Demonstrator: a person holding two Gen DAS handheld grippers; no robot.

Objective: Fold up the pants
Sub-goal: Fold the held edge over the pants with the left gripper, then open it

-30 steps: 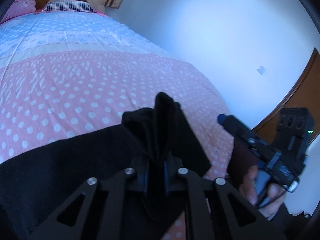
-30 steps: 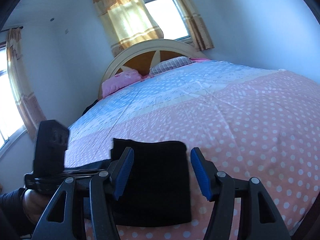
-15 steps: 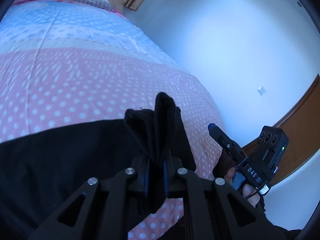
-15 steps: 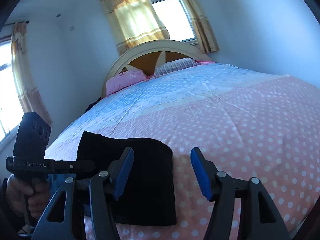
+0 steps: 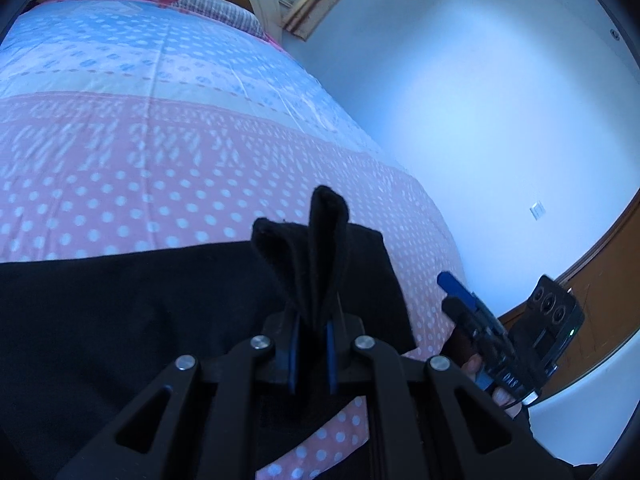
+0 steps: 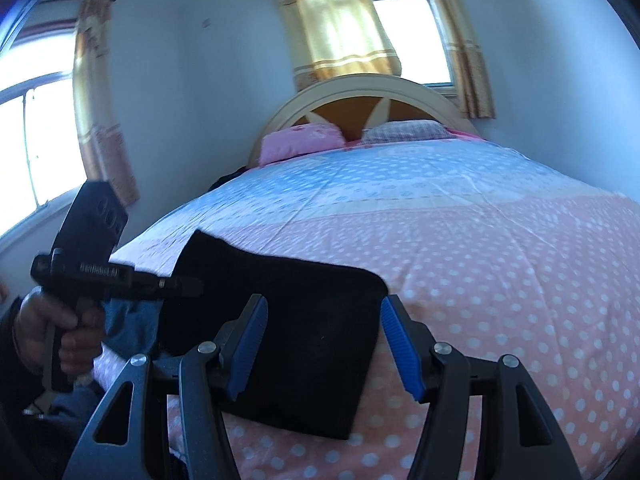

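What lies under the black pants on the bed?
Under the black pants lies the pink polka-dot bedspread. Whatever lies beneath their middle is covered.

Left gripper [image 5: 311, 354] with blue-lined black fingers clamped on a bunched fold of black fabric pants [image 5: 160, 300], pants spread over a pink-and-blue polka-dot bedspread [image 5: 160, 152], right gripper [image 5: 472, 308] in a hand [image 5: 496, 384] beside the bed's edge

Polka-dotted pink-and-blue quilted bedspread [image 6: 460, 240], 2 pillows, 1 pink [image 6: 302, 142] and 1 checked [image 6: 404, 131], arched cream-and-wood headboard [image 6: 360, 94], yellow curtains [image 6: 332, 28].
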